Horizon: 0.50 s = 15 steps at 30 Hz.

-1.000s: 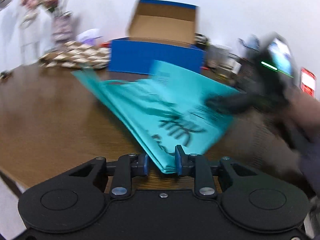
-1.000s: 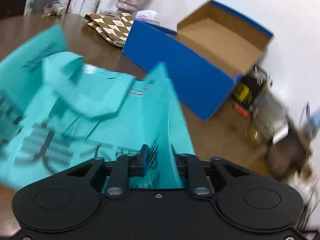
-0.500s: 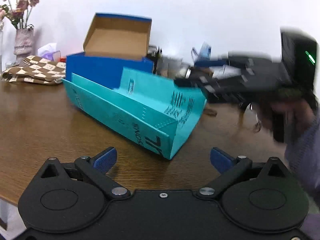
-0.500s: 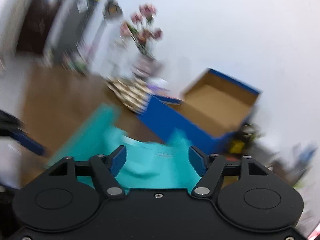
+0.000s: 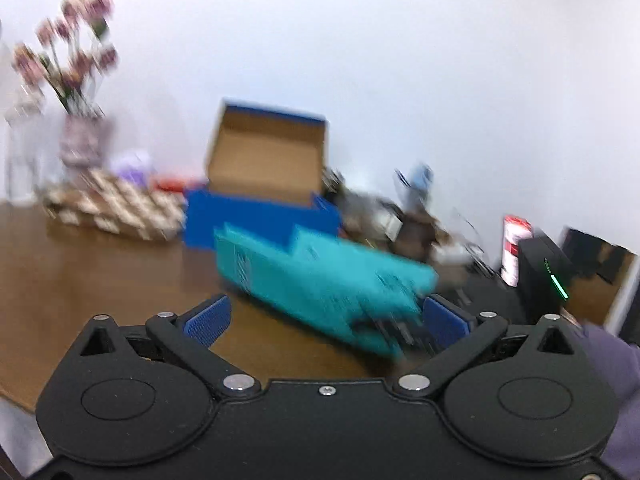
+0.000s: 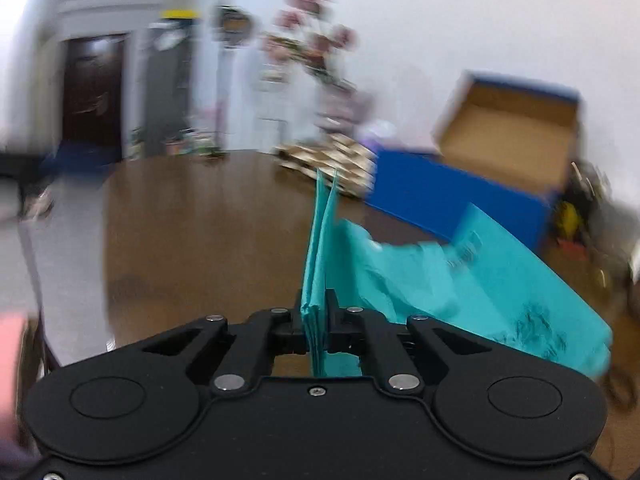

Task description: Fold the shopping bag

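The teal shopping bag (image 5: 320,280) with black print lies partly folded on the brown table (image 5: 100,280), blurred by motion. My left gripper (image 5: 326,320) is open, its blue pads wide apart, with the bag's near end between and just beyond them. My right gripper (image 6: 316,316) is shut on a folded edge of the bag (image 6: 480,280), which stands upright between the fingers while the rest trails to the right over the table. The right gripper's black body shows at the right of the left wrist view (image 5: 540,280).
An open blue box (image 5: 260,208) with a brown cardboard inside stands behind the bag. A checkered cloth (image 5: 116,208) and a vase of pink flowers (image 5: 80,136) sit at the back left. Clutter and a red-white can (image 5: 516,248) lie at the back right.
My right gripper went from open to shut on the bag's edge. My left gripper, shut on the bag a second ago, opened and stays open. The bag shifted right.
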Each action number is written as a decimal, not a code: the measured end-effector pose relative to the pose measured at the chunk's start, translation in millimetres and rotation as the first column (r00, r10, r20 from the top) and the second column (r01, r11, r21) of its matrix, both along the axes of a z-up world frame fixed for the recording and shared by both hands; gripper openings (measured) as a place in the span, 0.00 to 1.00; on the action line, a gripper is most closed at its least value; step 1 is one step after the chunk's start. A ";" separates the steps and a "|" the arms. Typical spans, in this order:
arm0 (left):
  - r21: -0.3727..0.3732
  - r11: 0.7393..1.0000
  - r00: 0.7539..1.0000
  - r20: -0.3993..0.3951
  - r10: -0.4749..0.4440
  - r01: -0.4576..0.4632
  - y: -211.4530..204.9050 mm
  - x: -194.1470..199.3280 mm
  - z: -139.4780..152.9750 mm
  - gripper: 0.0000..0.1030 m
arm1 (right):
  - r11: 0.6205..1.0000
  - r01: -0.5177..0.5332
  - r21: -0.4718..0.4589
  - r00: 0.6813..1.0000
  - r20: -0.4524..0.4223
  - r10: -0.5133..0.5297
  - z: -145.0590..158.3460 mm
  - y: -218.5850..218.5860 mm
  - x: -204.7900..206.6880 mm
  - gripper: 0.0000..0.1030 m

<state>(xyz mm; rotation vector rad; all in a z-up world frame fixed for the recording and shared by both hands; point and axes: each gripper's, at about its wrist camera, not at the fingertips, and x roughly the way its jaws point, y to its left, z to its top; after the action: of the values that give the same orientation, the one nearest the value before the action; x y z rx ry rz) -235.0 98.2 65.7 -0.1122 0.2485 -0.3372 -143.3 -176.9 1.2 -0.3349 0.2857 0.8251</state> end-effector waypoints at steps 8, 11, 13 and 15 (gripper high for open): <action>0.105 0.995 1.000 0.002 0.001 -0.001 -30.9 31.6 4.6 1.00 | 0.955 -0.160 -0.249 0.980 0.076 0.184 -19.8 -63.2 -69.8 0.07; 0.101 0.979 0.984 -0.032 -0.176 0.179 -41.9 39.9 -8.1 1.00 | 0.979 -0.145 -0.143 0.989 0.009 0.148 -17.3 -97.7 -71.6 0.10; 0.065 0.946 0.948 -0.035 -0.317 0.319 -38.3 40.4 -7.6 1.00 | 0.989 -0.125 -0.075 0.992 -0.029 0.123 -15.8 -119.6 -72.8 0.10; 0.070 0.903 0.906 -0.009 -0.423 0.423 -33.5 37.6 -5.7 1.00 | 0.990 -0.136 -0.030 0.990 -0.039 0.135 -15.6 -135.0 -70.7 0.10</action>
<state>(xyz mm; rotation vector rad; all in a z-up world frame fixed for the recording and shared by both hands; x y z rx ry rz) -197.4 64.7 60.0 0.0154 0.2775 -0.7625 -214.0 -311.8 -14.3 -0.3732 0.3137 0.9621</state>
